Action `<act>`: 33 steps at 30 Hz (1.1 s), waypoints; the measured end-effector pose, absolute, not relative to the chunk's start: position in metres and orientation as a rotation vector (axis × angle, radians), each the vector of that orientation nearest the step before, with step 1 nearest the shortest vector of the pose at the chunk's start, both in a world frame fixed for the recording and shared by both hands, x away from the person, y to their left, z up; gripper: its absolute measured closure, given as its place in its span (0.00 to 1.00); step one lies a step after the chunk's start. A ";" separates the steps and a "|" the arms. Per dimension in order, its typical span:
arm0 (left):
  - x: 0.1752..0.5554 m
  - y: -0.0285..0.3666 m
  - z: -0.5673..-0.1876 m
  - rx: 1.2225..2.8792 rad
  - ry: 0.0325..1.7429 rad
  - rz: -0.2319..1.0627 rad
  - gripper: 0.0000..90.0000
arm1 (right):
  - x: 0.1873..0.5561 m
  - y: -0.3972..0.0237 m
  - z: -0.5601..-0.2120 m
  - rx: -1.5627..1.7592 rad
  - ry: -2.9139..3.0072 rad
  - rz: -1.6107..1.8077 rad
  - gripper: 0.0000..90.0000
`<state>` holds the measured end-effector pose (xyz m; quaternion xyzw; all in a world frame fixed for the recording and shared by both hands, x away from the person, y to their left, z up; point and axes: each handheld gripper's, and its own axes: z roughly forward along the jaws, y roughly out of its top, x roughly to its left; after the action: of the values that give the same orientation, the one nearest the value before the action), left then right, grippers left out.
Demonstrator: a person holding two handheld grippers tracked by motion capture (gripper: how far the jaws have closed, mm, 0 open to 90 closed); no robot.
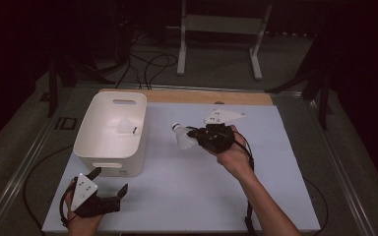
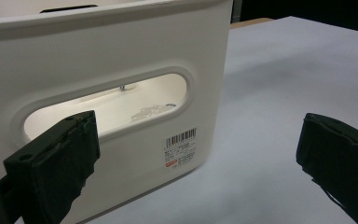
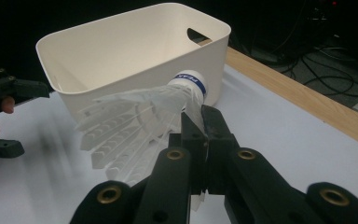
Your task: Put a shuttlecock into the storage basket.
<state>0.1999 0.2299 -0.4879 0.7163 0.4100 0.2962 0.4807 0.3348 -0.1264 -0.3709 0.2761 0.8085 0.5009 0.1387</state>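
Here the right gripper (image 1: 195, 135) holds a white shuttlecock (image 1: 182, 136) pinched between its jaws, which are closed tight on the feather skirt; the cork tip with its blue band points toward the white bin (image 1: 94, 129). In the right gripper view the shuttlecock (image 3: 142, 122) sticks out ahead of the jaws, cork toward the bin (image 3: 112, 70) beyond. In the high view it is beside the bin's right wall, apart from it and seemingly raised off the table (image 1: 187, 196).

A second shuttlecock (image 1: 123, 127) already lies inside the bin, near its right wall.

The left gripper (image 1: 111, 182) sits at the bin's near end, jaws spread wide, nothing between them. Its own view looks at the bin's near wall (image 2: 121, 56), the handle slot (image 2: 107, 105) and a barcode sticker (image 2: 181, 148) below it. One jaw stands close against that wall; whether it touches cannot be told.

Step in hand, as judged: carrying the shuttlecock across to drop it into the bin. The transport looks about half done, since the load is not yet over the rim.

Next move calls for lifting the shuttlecock clear of the bin's right rim, bringing it over the open interior, then parting the jaws. The feathers are light and springy, so a gentle release should do. The left gripper seems placed to steady the bin if it shifts.
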 end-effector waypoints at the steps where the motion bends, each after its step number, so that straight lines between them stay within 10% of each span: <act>1: 0.200 0.230 -0.488 1.745 1.001 0.723 0.00 | 0.335 -0.126 -0.371 0.798 2.337 1.448 0.99; 33: 0.200 0.231 -0.488 1.743 1.003 0.725 0.00 | 0.344 -0.118 -0.361 0.814 2.314 1.470 0.99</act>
<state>0.1996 0.2312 -0.4877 0.7147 0.4114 0.2972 0.4813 0.3441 -0.1185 -0.3606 0.2817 0.8012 0.5088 0.1406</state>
